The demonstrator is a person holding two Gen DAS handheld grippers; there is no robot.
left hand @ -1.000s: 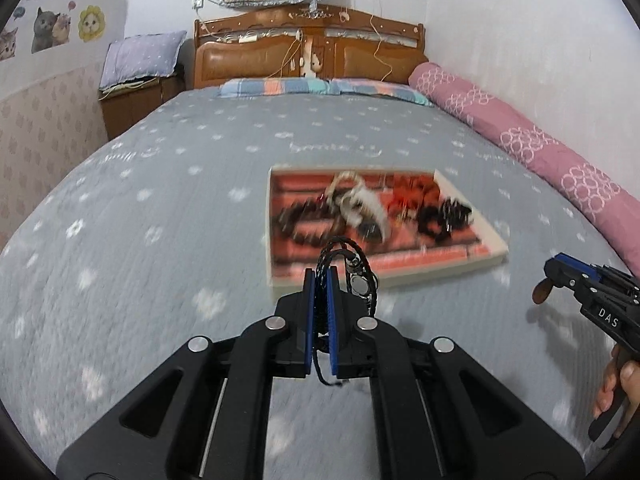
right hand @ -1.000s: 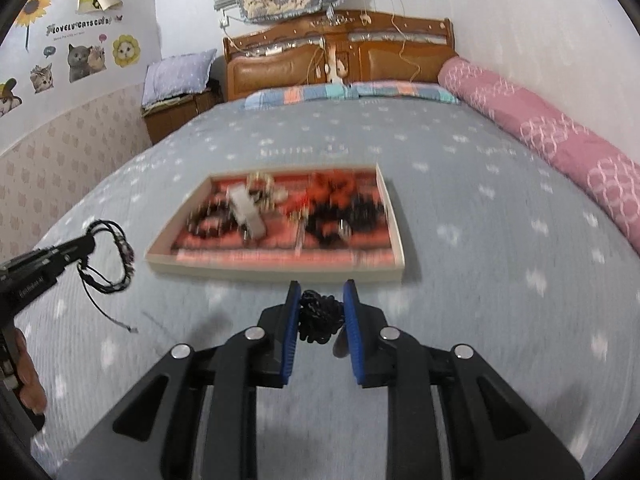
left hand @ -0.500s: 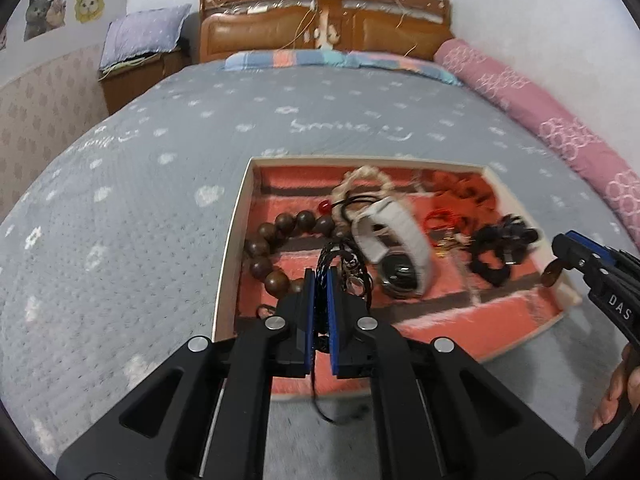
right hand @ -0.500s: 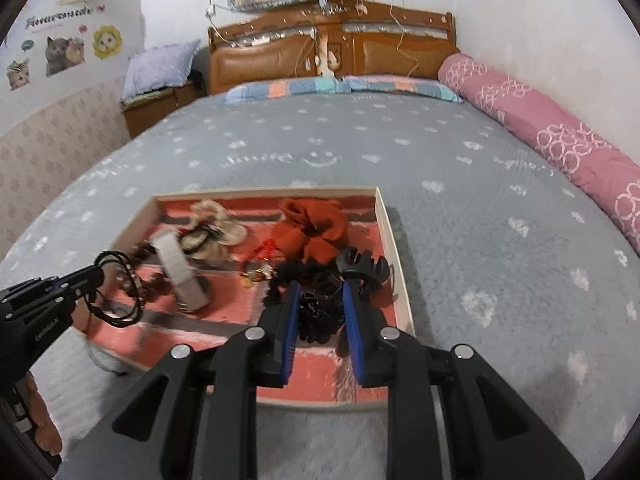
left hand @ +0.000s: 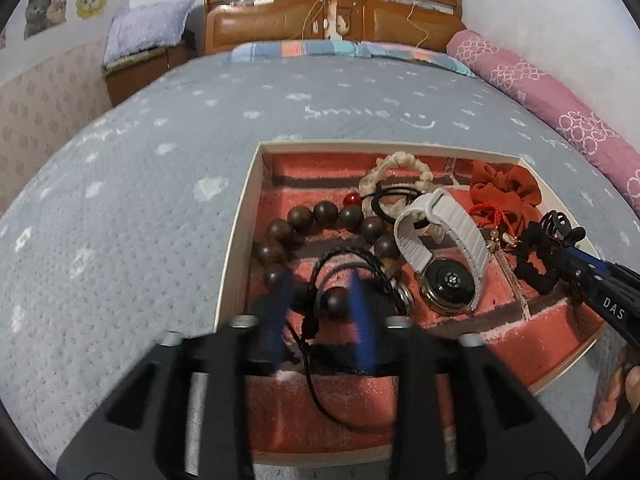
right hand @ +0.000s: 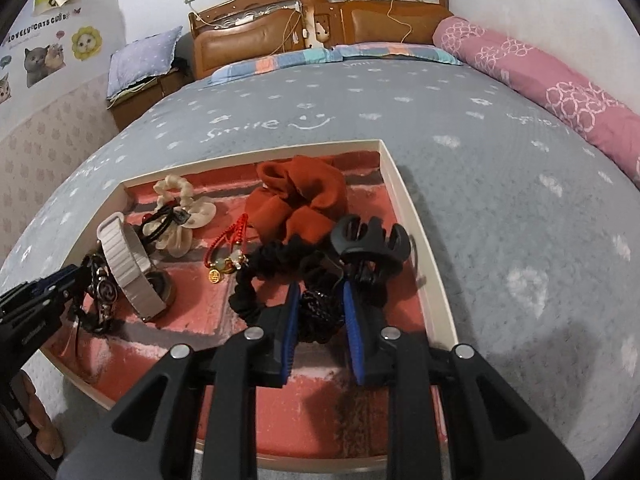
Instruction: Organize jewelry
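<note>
A shallow cream-walled tray lined with red brick-patterned cloth (left hand: 240,216) sits on a grey bedspread dotted with white shapes (left hand: 120,184), and both tools hang over it. The left tool (left hand: 322,312) has just been opening: its blue pads now stand apart, blurred, with a black braided cord bracelet with a round metal charm (left hand: 360,264) lying loose between them on top of a string of large dark wooden beads (left hand: 296,220) inside the tray. The right tool (right hand: 320,312) is clamped on a small black knotted hair tie (right hand: 320,316), held low over the tray's right side, just in front of a black plastic claw clip (right hand: 370,240) and a black ruffled scrunchie (right hand: 256,276). Also in the tray are a white-strapped wristwatch (left hand: 440,248), a rust-orange fabric scrunchie (right hand: 300,196), a cream scrunchie (right hand: 180,208) and a red cord charm bracelet (right hand: 228,248). The likely risks: the bracelet's thin trailing cord could catch on a left pad and be dragged back out as that tool lifts, and the hair tie, if dropped here, could tangle with the scrunchie or snag on the claw clip's teeth.
</note>
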